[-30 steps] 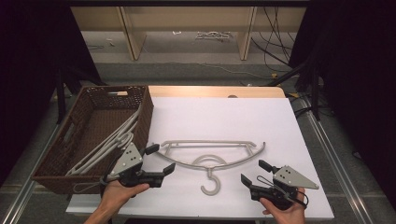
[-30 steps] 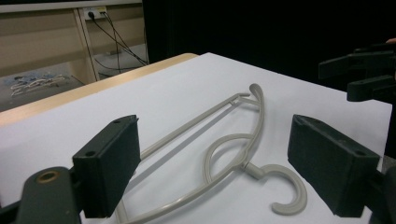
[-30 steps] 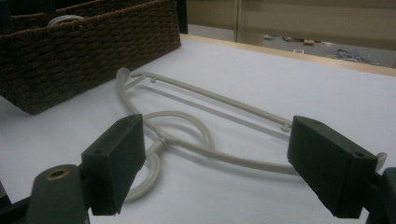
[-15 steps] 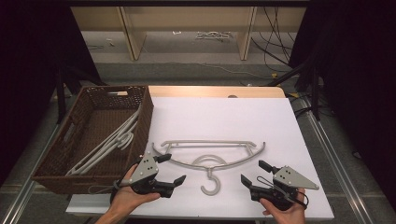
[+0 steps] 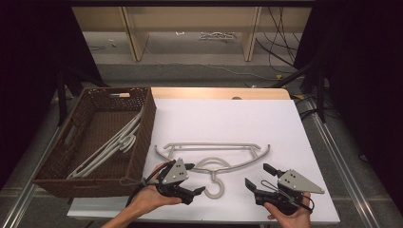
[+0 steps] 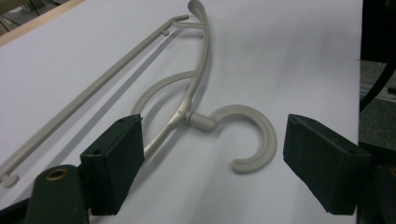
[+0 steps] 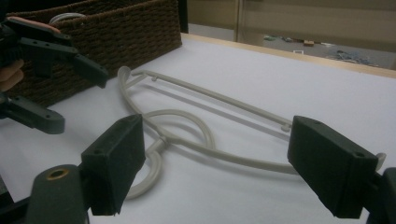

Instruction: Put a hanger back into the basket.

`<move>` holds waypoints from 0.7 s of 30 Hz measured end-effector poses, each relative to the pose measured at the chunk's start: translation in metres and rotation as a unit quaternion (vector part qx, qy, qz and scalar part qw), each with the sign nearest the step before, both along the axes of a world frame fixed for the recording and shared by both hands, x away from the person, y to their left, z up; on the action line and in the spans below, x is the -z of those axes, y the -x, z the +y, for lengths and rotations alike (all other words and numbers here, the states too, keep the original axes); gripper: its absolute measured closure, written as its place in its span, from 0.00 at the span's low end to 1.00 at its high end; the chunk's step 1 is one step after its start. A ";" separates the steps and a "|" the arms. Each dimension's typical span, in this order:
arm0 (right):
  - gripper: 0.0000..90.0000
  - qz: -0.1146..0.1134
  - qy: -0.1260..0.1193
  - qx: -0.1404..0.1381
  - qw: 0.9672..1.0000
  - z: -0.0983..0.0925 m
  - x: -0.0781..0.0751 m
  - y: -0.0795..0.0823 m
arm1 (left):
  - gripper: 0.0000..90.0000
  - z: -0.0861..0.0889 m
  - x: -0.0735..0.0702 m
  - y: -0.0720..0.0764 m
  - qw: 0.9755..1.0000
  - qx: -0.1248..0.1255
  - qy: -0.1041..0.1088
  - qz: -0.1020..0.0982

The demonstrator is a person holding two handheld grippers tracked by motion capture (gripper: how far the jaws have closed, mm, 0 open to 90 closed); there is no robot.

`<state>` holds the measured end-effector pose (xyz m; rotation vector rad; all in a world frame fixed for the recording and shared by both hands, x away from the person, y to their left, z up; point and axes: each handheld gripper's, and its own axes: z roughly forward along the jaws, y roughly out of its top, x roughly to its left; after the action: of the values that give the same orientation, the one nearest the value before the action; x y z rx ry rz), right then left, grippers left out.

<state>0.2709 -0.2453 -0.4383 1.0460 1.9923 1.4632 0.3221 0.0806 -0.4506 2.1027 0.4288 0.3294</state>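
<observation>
Over the last second the left claw (image 5: 194, 179) has swung away from the basket (image 5: 52, 167) side and moved right and toward the near edge, so it now faces the hook of the hanger (image 5: 214, 153); the right claw (image 5: 258, 176) has not moved. The hanger lies flat on the white bench (image 5: 228, 118), its hook pointing at the person, just beside the left claw and between the 2 claws. In the left gripper view the hanger (image 6: 196, 84) hook sits in the gap of the wide-apart jaws, not yet touched. The right claw is also spread wide and holds nothing, well short of the hanger (image 7: 210, 140). I judge this the approach to a pick-up: the left claw needs to drop lower and go forward over the neck or hook, then close. 2 or more hangers (image 5: 109, 147) already lie in the basket at left. Its near wall stands close to the left hand (image 5: 149, 197), so lifting toward it calls for care.
</observation>
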 end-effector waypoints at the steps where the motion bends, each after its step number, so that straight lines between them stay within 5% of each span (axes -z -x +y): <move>1: 0.22 0.000 0.000 0.000 1.000 0.000 0.000 0.000 | 0.26 -0.003 0.001 -0.003 1.000 0.001 -0.003 -0.003; 6: 0.22 0.001 0.007 0.002 1.000 0.002 -0.001 0.000 | 0.27 -0.014 0.005 -0.015 0.999 0.019 -0.034 -0.012; 13: 0.22 -0.002 0.000 -0.003 1.000 0.001 0.000 -0.002 | 0.34 -0.027 0.007 -0.028 0.993 0.051 -0.105 -0.029; 21: 0.22 -0.001 0.004 -0.001 1.000 0.000 -0.001 -0.001 | 0.38 -0.039 0.013 -0.046 0.987 0.058 -0.151 -0.011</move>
<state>0.2722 -0.2452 -0.4377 1.0378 1.9964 1.4569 0.3685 0.0415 -0.4632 2.4053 0.2542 0.3672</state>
